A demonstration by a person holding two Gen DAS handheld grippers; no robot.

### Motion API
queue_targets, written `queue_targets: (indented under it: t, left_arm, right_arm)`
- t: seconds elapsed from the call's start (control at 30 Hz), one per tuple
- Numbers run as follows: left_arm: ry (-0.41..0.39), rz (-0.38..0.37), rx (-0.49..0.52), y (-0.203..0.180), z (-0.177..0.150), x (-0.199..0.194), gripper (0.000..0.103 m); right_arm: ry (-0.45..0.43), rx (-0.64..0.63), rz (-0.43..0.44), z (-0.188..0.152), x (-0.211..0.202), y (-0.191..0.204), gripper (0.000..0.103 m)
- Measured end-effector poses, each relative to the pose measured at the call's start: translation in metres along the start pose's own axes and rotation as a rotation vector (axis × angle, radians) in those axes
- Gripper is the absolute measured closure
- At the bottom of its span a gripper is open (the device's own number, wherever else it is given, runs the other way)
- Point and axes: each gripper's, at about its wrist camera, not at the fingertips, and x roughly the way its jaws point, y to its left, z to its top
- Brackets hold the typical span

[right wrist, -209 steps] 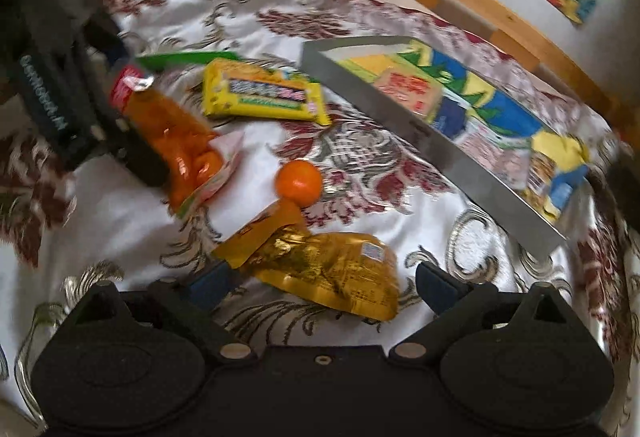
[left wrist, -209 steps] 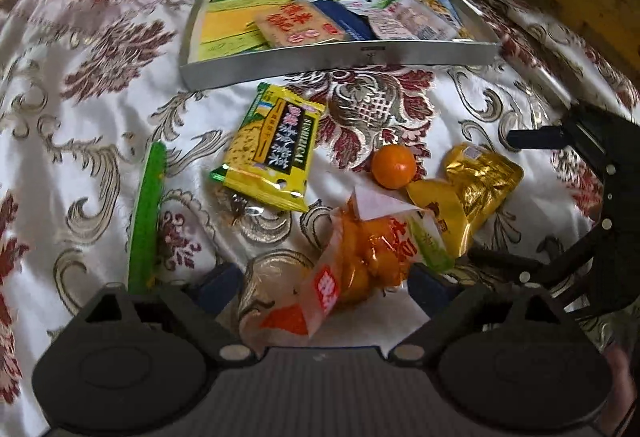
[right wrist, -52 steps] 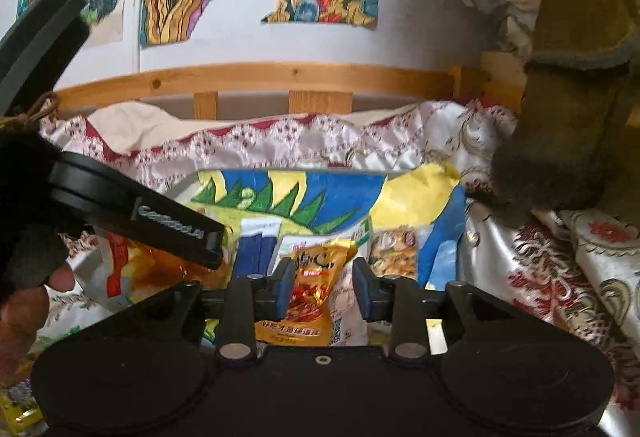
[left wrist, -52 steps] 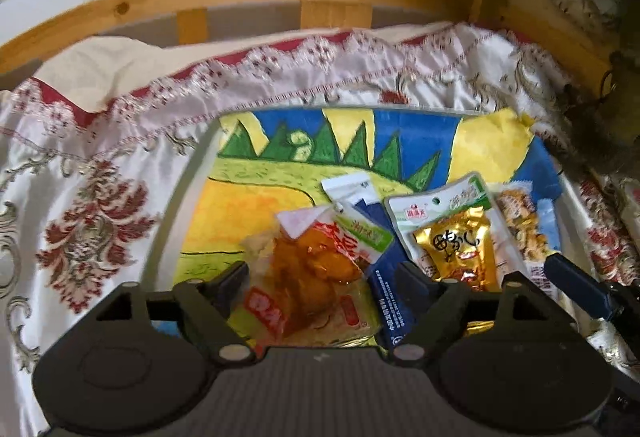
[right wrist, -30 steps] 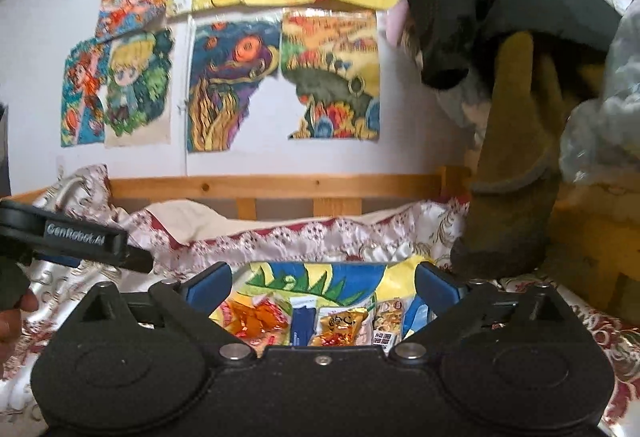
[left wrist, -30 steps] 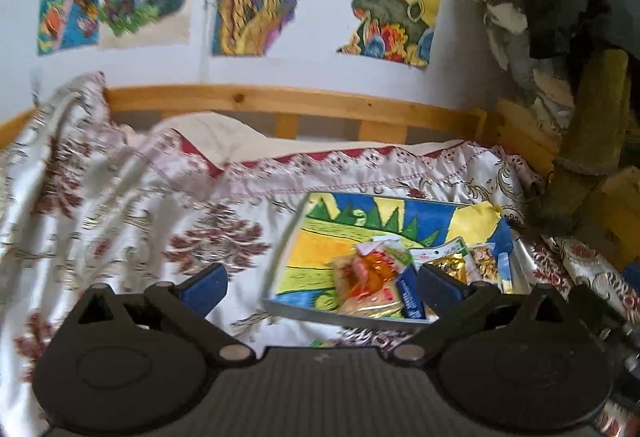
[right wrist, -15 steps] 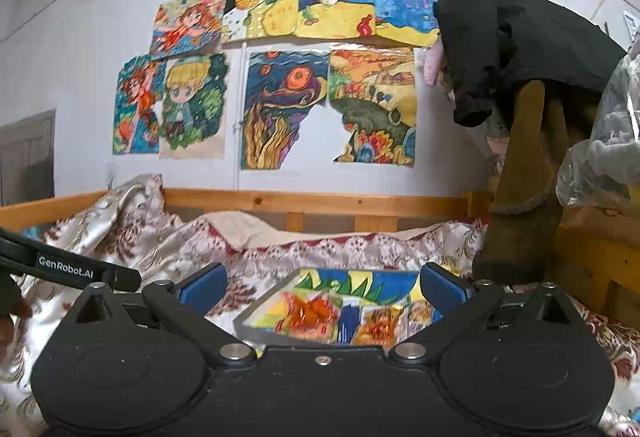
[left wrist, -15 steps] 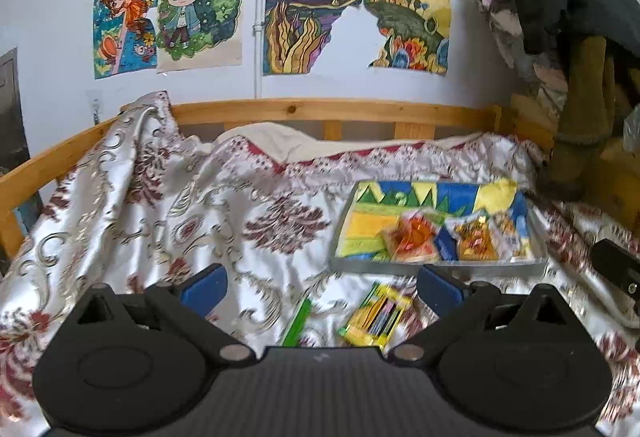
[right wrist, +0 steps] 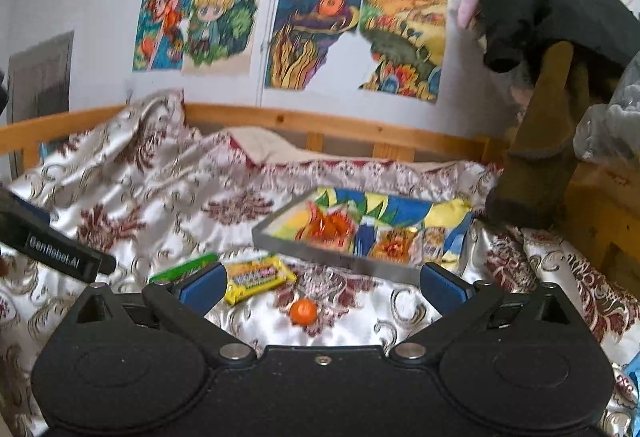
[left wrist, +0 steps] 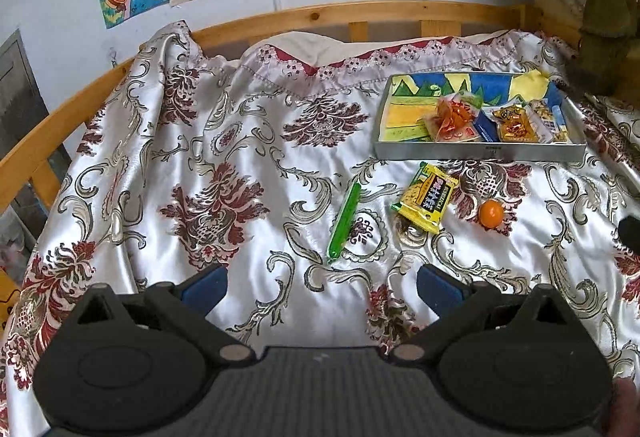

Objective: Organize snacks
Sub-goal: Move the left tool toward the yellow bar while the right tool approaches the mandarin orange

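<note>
A grey tray point(left wrist: 480, 152) with a colourful drawing inside sits at the back right of the bed and holds several snack packets, among them an orange packet point(left wrist: 454, 115) and a gold packet point(left wrist: 514, 123). On the bedspread before it lie a yellow snack packet point(left wrist: 428, 197), a green stick point(left wrist: 344, 221) and a small orange point(left wrist: 491, 213). My left gripper point(left wrist: 322, 287) is open and empty, well back from them. My right gripper point(right wrist: 322, 283) is open and empty; its view shows the tray point(right wrist: 340, 255), yellow packet point(right wrist: 258, 277), orange point(right wrist: 303, 312) and green stick point(right wrist: 184, 267).
The bed is covered with a white and maroon patterned satin spread point(left wrist: 224, 173). A wooden rail point(left wrist: 320, 15) runs along the back and left. Dark clothes and a post point(right wrist: 544, 109) stand at the right. The left gripper's body point(right wrist: 60, 257) shows in the right wrist view.
Both grippers have let go of their packets in the tray and pulled back. In the last half second the left view tilted down toward the bedspread and the loose snacks.
</note>
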Motion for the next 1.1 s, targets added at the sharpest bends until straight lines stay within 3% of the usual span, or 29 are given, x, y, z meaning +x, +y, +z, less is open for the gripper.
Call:
queue_targets:
  t: [0.43, 1.1]
  left_arm:
    - [0.133, -0.014, -0.013, 0.001, -0.005, 0.019, 0.0]
    - [0.186, -0.077, -0.024, 0.001, -0.001, 0.03, 0.0]
  right_arm:
    - [0.116, -0.019, -0.001, -0.01, 0.021, 0.006, 0.001]
    - [0.163, -0.049, 0.004, -0.014, 0.033, 0.013, 0.001]
